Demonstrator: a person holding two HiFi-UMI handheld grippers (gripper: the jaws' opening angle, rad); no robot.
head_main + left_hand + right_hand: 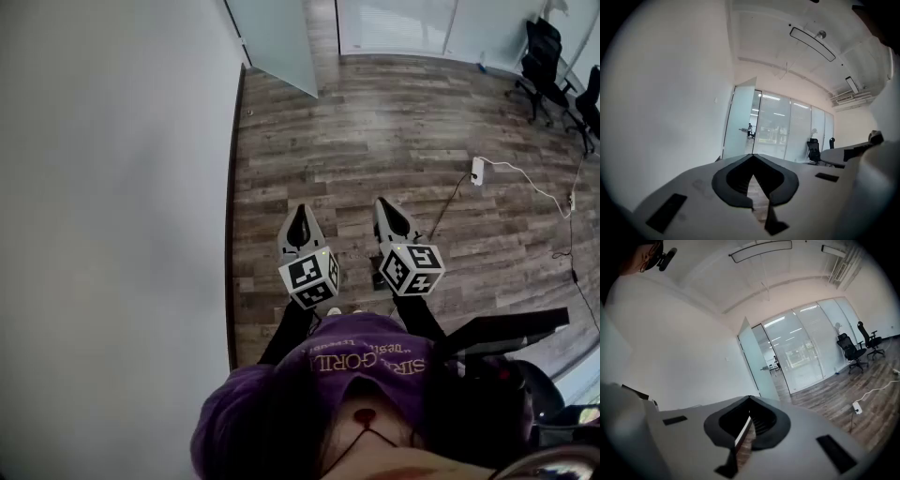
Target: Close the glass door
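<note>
The door (277,37) stands open at the far end of the room, just right of the white wall (112,187). Its frosted leaf swings out into the room from the glass partition (403,23). In the left gripper view a handle (743,130) shows partway up the leaf.

The person stands well back from it on the wood floor (394,141), with both grippers held out side by side and pointing nearly level toward the door. The left gripper (299,214) has its fingers pressed together with nothing between them. The right gripper (386,208) looks the same: fingers closed to a point and empty. Neither touches anything.

The step in hand looks like the approach, and the closing itself is not begun. The next move calls for walking forward along the wall until the leaf is within reach. Then a gripper has to go to the handle or the free edge of the leaf. Closed fingers would do for a push; a pull on the handle would call for opening them first. A cable and power strip (477,170) lie on the floor to the right, clear of a straight path.
</note>
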